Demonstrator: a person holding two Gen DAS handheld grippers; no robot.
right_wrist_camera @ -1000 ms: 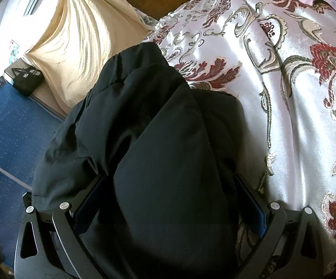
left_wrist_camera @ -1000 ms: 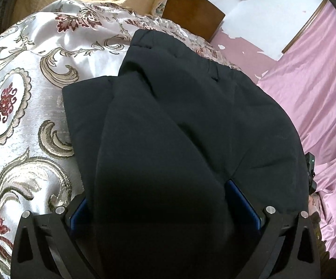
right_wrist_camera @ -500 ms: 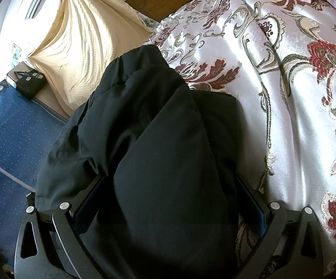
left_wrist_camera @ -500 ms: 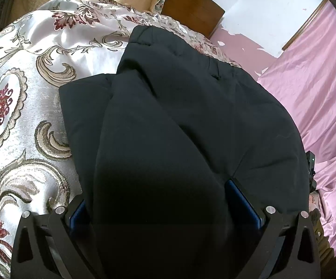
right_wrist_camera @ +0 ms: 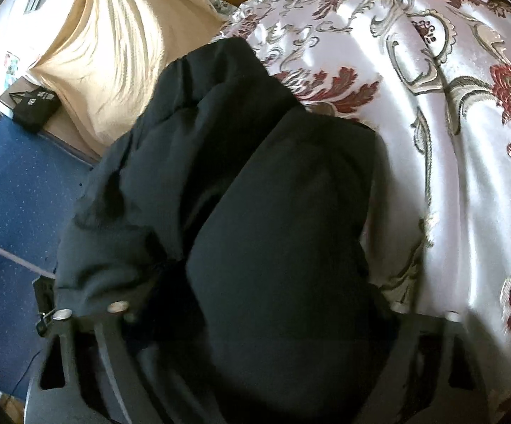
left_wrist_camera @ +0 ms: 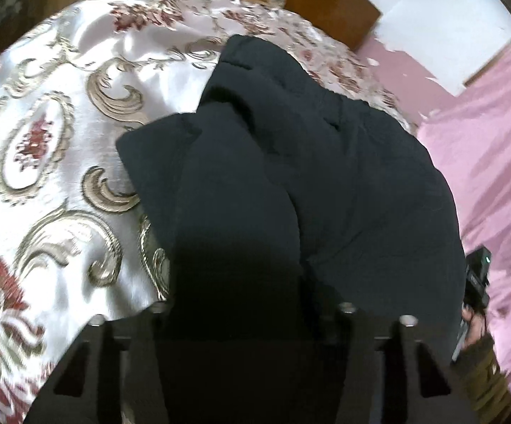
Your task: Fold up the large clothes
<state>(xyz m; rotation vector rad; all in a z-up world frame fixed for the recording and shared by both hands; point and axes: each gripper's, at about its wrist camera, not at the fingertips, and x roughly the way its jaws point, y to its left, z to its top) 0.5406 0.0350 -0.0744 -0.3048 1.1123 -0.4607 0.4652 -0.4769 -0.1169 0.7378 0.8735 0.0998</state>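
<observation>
On the bed's floral cover point(left_wrist_camera: 53, 162), my left tongs point(left_wrist_camera: 248, 321) and right tongs point(right_wrist_camera: 255, 318) are closing around the half-folded black garment point(left_wrist_camera: 308, 176); I judge more folds remain.

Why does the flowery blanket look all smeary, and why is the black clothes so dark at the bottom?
Left wrist view: the flowery blanket smears from motion blur; the black garment sinks into shadow near the camera. Right wrist view: sunlight glares off the satin, and the fisheye lens bends everything round.
</observation>
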